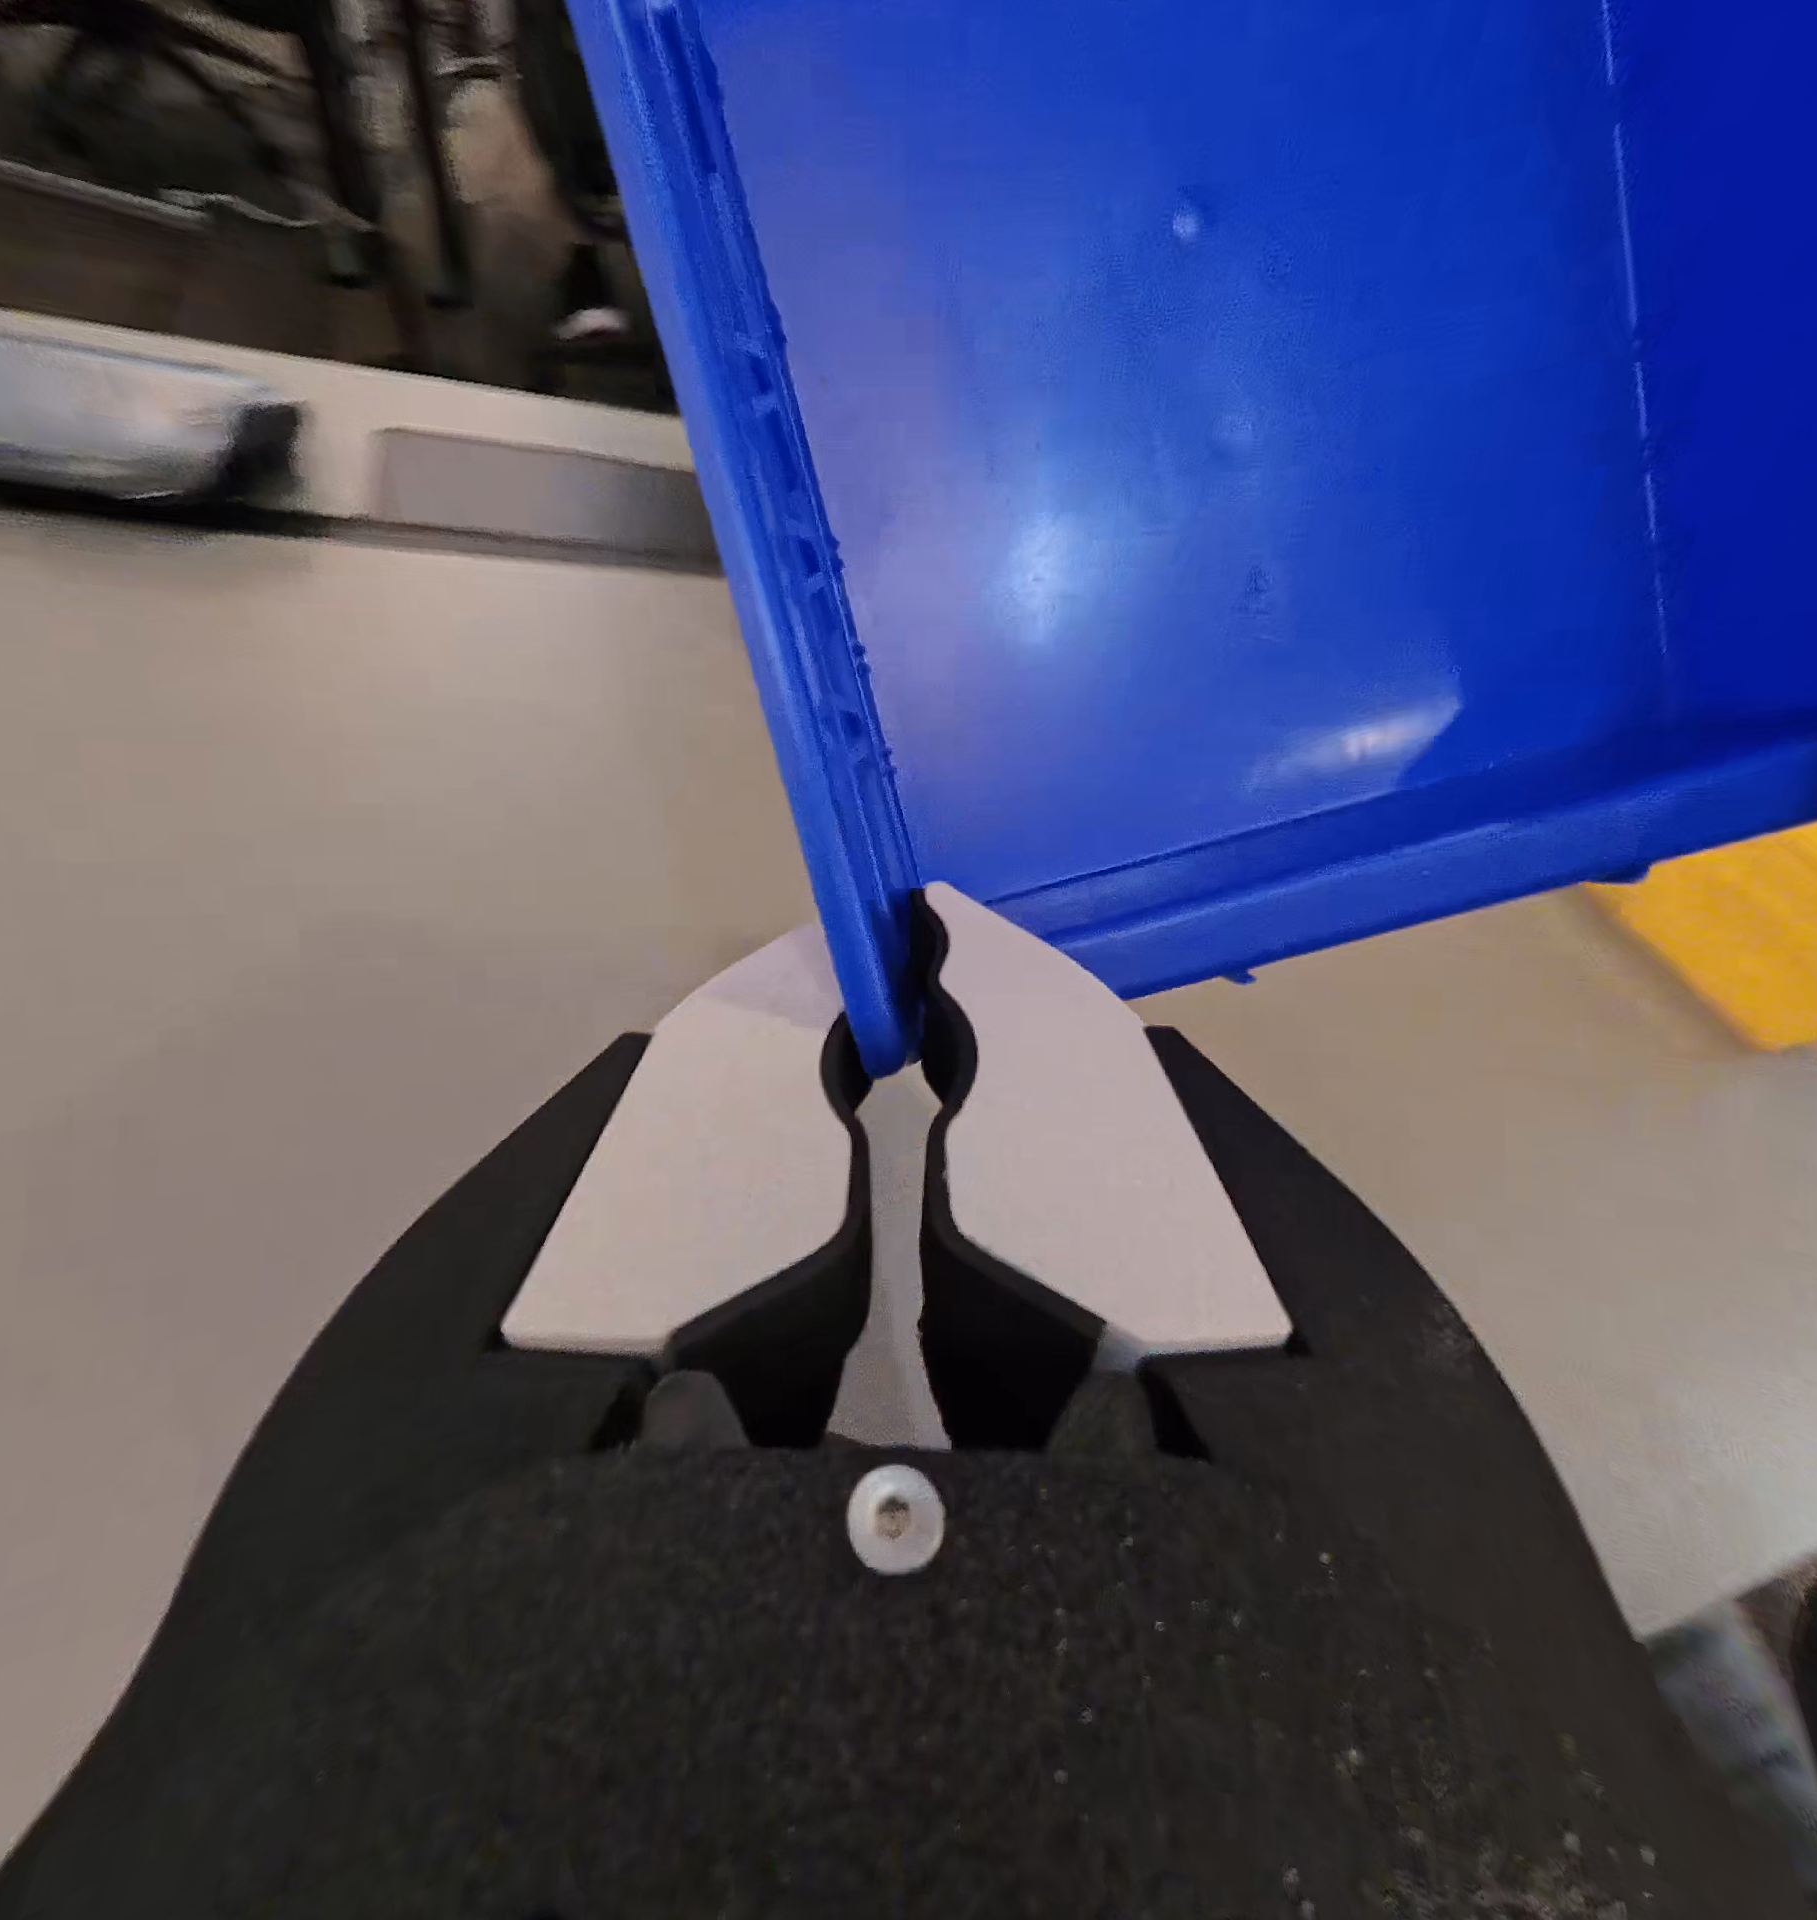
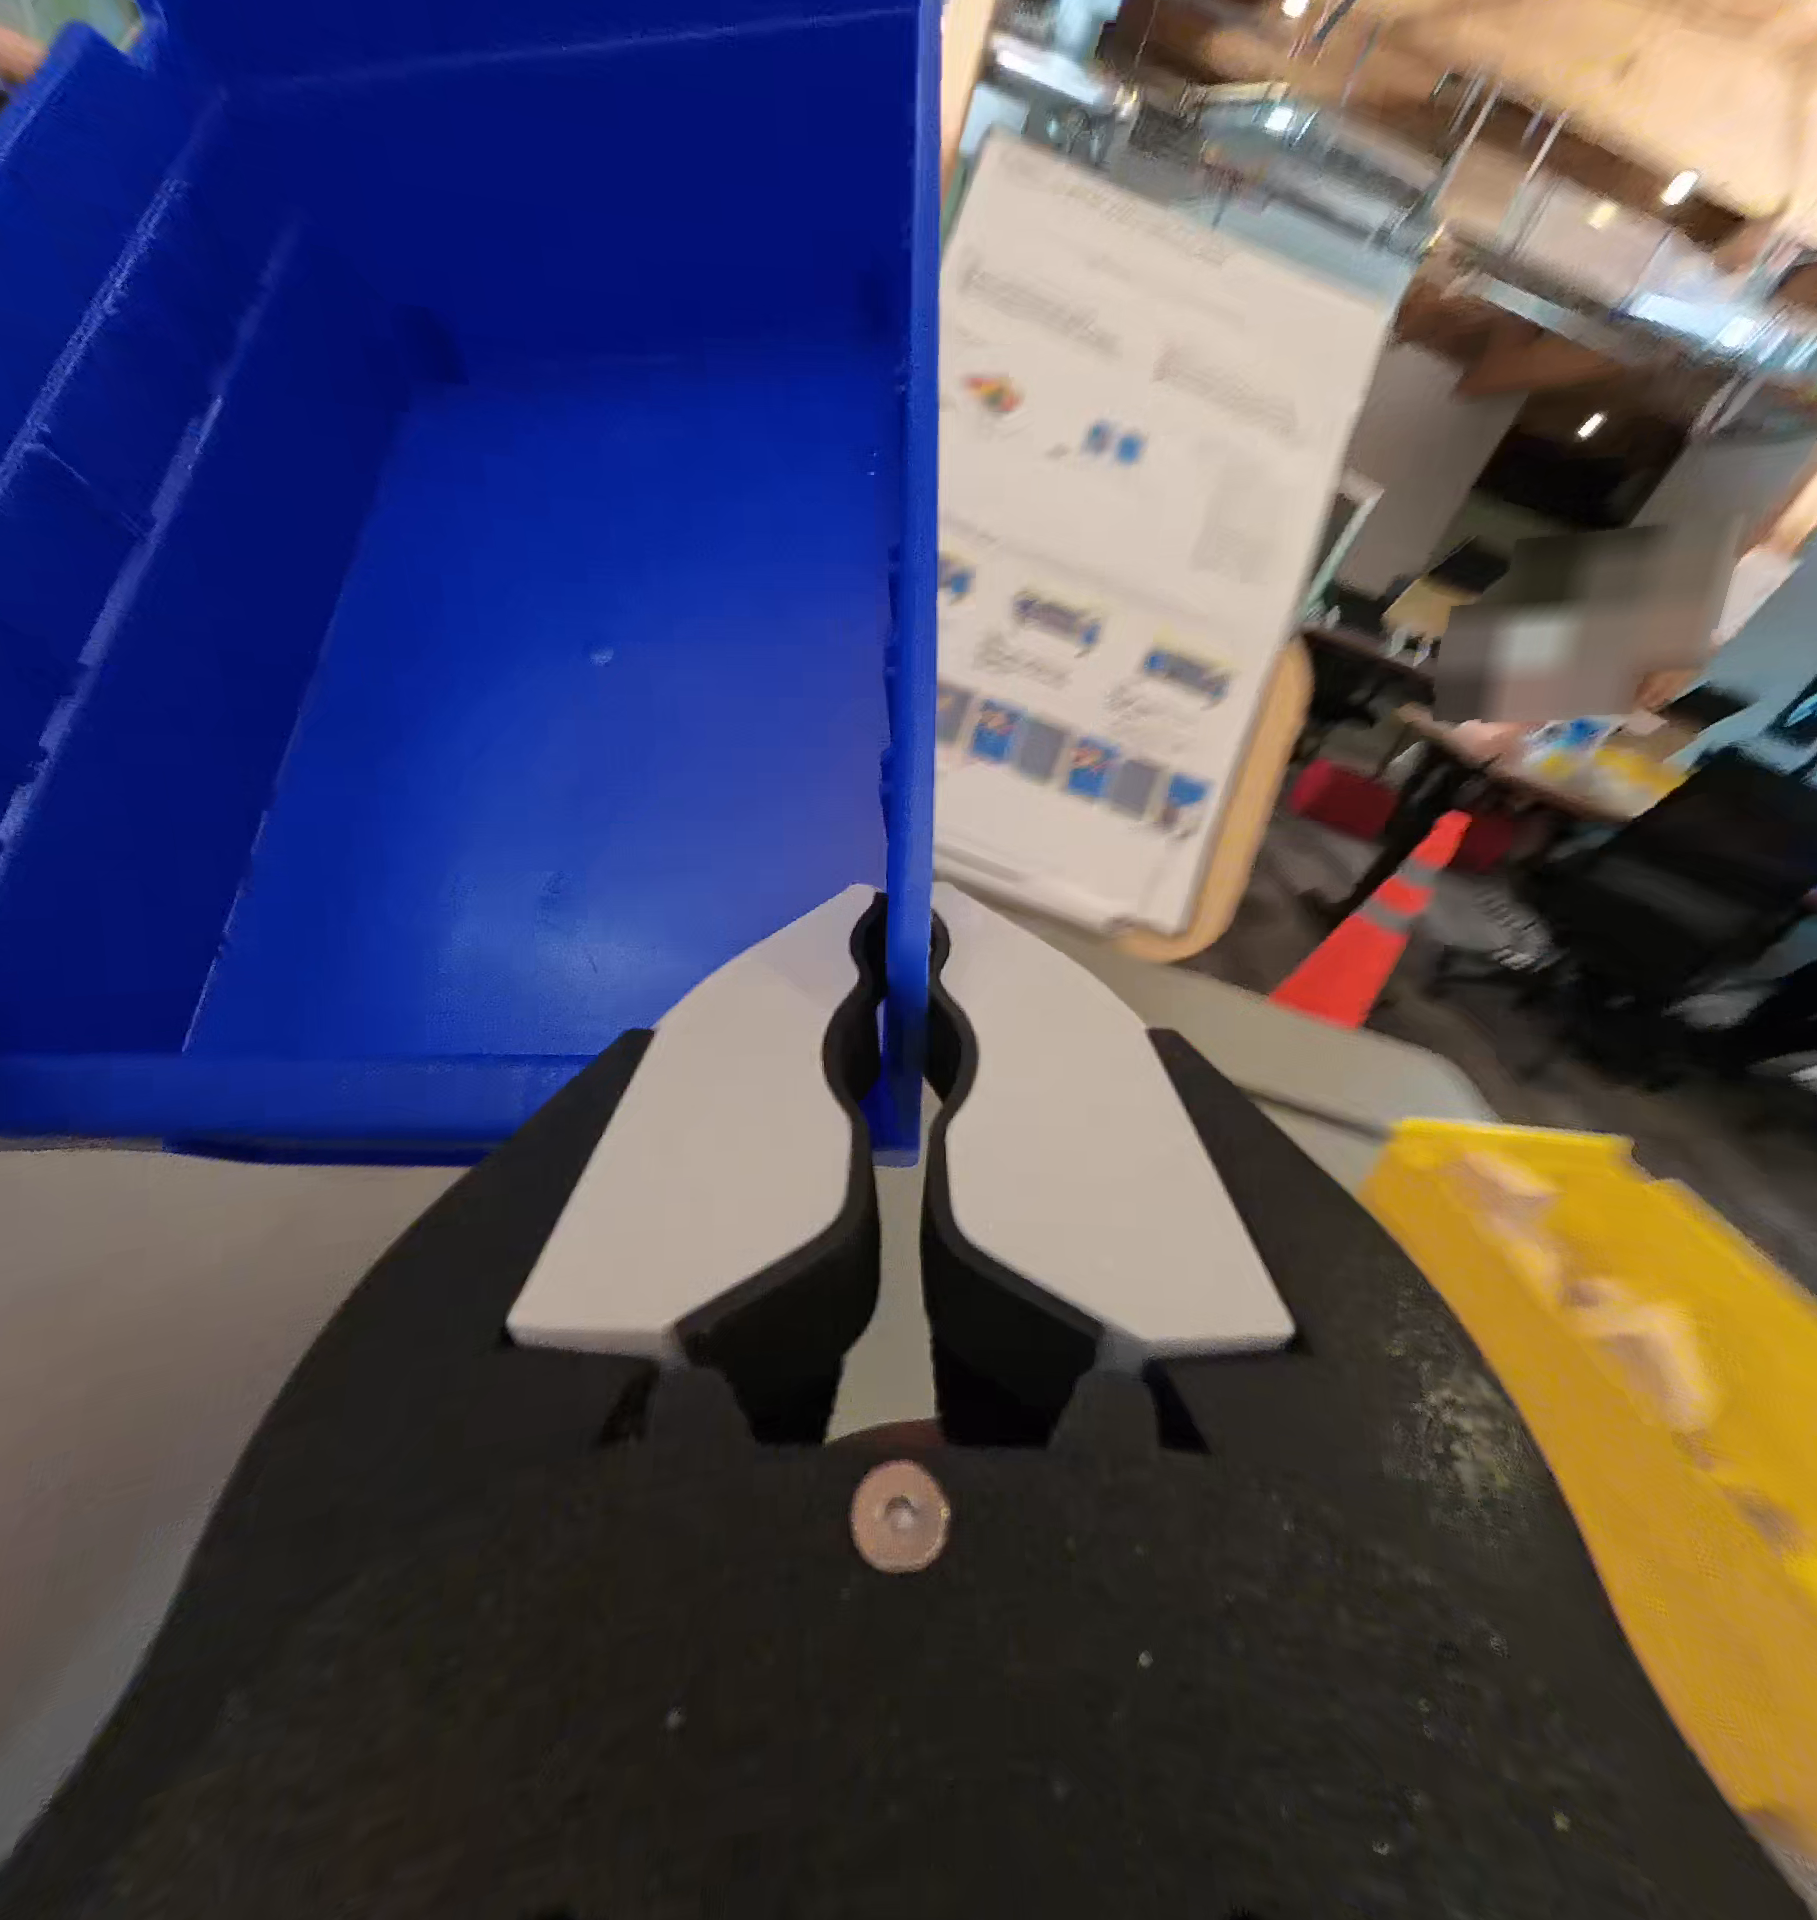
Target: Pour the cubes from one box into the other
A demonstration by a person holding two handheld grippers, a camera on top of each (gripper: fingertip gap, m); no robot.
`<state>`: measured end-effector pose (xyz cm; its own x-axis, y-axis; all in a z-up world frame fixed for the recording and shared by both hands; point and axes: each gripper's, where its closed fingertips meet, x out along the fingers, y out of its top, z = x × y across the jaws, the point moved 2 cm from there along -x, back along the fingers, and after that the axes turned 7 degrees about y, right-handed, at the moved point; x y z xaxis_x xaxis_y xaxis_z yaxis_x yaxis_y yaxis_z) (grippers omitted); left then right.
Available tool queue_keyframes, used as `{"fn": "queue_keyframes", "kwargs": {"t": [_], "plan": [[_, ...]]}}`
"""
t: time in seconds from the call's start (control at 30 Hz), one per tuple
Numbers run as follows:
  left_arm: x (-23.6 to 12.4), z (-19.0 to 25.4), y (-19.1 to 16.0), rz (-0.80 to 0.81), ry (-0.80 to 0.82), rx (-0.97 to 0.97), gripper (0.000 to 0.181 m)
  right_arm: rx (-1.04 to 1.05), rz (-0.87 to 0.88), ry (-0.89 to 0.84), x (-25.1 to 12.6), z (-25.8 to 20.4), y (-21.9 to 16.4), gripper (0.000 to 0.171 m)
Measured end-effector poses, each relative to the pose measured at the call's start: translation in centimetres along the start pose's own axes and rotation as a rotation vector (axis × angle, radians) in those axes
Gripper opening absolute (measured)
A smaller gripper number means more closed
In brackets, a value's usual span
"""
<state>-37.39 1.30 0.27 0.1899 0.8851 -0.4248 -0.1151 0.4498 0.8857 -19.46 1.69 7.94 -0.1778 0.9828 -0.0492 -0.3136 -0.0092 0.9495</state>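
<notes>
Blue box (image 1: pixel 1247 468): plastic bin, held off the table (image 1: pixel 312 935) and tilted, gripped on two opposite walls; interior seen in the right wrist view (image 2: pixel 571 675) shows bare floor, no cubes visible inside. Left gripper (image 1: pixel 896 997): jaws drawn narrow, pinching the rim of one side wall of the blue box at its lower corner, wall edge running up and away from the fingers. Right gripper (image 2: pixel 899 997): jaws likewise narrow, clamped on the thin edge of the opposite wall, which stands upright between the pads. Yellow box (image 2: pixel 1610 1455): second bin, resting on the table to the right of the right gripper, below and beside the blue box; pale cubes (image 2: pixel 1600 1320) lie inside it, blurred; a corner of it also shows under the blue box's lower edge in the left wrist view (image 1: pixel 1777 935). Background, right wrist view: white poster board (image 2: pixel 1143 520) standing beyond the table; orange traffic cone (image 2: pixel 1371 925) on the floor
</notes>
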Motion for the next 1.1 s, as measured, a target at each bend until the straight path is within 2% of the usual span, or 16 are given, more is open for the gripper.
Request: {"fn": "queue_keyframes", "kwargs": {"t": [0.1, 0.2, 0.37, 0.53, 0.67, 0.87, 0.97, 1.0, 1.07, 1.1], "plan": [[-0.9, -6.4, -2.0, -0.048, 0.135, 0.015, 0.003, 0.148, -0.065, 0.064, 1.7, -6.5, -3.1, 0.003], [-0.1, -10.2, -4.3, -0.132, 0.206, 0.046, 0.002, 0.22, -0.169, 0.104, 3.4, -10.5, -6.6, 0.002], [3.0, -12.7, -7.3, -0.216, 0.25, 0.056, 0.002, 0.267, -0.33, 0.157, 6.3, -13.0, -11.5, 0.003], [5.4, -14.4, -8.4, -0.26, 0.292, 0.052, 0.002, 0.322, -0.494, 0.22, 7.8, -15.0, -15.5, 0.002], [6.5, -15.6, -7.4, -0.254, 0.305, 0.086, 0.002, 0.351, -0.487, 0.216, 8.0, -16.0, -15.6, 0.004], [7.2, -17.3, -6.9, -0.192, 0.283, 0.036, 0.003, 0.426, -0.477, 0.275, 9.1, -17.4, -15.0, 0.009], [6.9, -17.5, -7.0, -0.199, 0.25, 0.033, 0.003, 0.363, -0.478, 0.373, 8.5, -18.2, -14.5, 0.03], [6.6, -17.6, -7.0, -0.206, 0.245, 0.007, 0.008, 0.322, -0.464, 0.39, 7.9, -17.8, -14.0, 0.031], [5.3, -17.9, -6.4, -0.189, 0.219, -0.056, 0.036, 0.246, -0.385, 0.408, 6.3, -15.6, -12.2, 0.033], [4.5, -18.0, -6.0, -0.172, 0.205, -0.079, 0.041, 0.226, -0.339, 0.421, 5.3, -13.9, -11.2, 0.035]]}}
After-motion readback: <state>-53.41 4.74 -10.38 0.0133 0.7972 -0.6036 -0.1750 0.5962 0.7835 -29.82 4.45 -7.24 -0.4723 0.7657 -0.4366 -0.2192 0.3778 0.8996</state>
